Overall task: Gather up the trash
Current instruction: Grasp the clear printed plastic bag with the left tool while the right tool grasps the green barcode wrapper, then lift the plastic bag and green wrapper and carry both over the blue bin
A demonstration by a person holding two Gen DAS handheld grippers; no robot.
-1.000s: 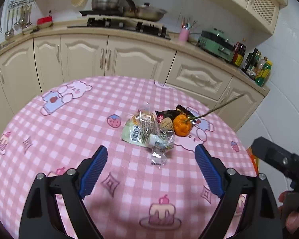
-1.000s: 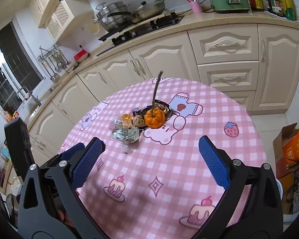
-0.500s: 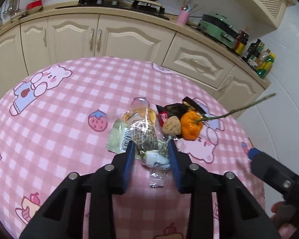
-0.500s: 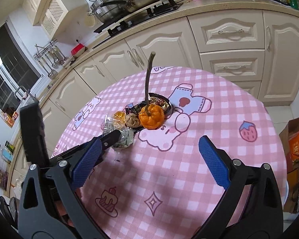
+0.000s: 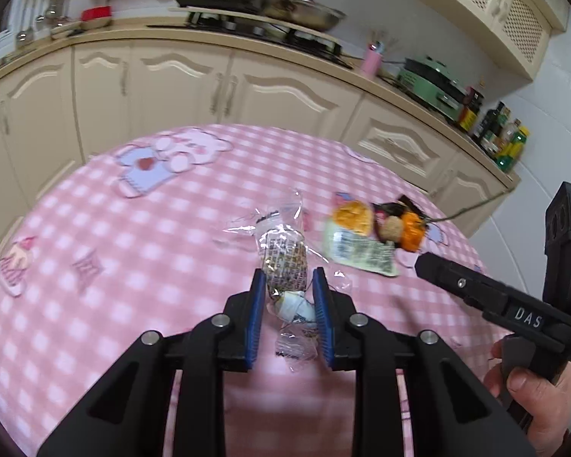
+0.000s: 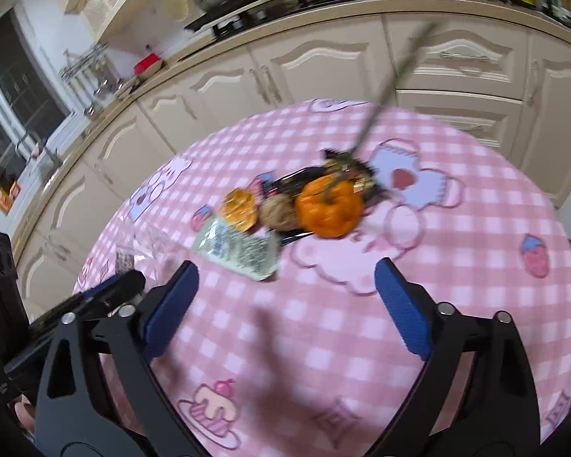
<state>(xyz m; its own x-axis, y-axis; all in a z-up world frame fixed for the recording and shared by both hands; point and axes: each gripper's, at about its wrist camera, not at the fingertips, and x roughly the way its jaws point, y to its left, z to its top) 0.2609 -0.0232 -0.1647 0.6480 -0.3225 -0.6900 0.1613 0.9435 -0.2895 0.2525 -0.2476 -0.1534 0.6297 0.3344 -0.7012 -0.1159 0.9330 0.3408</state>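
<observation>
Pink Gingham Table: Trash Items and Two Claws

Pink-and-white checked cloth with cartoon bears, cakes and strawberries covers a round table [image 5: 141, 228].

Item 1: clear crinkled wrapper [image 5: 283, 255] with printed contents inside, plus a small white crumpled piece at its near end. It sits between the blue pads of the left claw [image 5: 287, 304], whose jaws are narrow and closing, with the pads against the wrapper's sides.

Item 2: pale green flat packet [image 6: 240, 251] with dense print, lying on the cloth just beside the cluster below.

Item 3: small round orange-yellow wrapped item [image 6: 240, 205], resting at the packet's far edge.

Item 4: brown knobbly ball [image 6: 278, 211], touching the orange fruit.

Item 5: orange pumpkin-shaped fruit [image 6: 329, 205] with a long thin stem rising from it, tilted.

Item 6: dark snack wrapper [image 6: 346, 167], open, lying under and behind the fruit; its contents cannot be told.

Right claw [image 6: 285, 301]: jaws wide, closing, with only bare cloth between the pads, near the green packet. A hand [image 5: 533, 396] grips its handle.

Background: cream cabinets, stove with pots, green appliance, bottles.
</observation>
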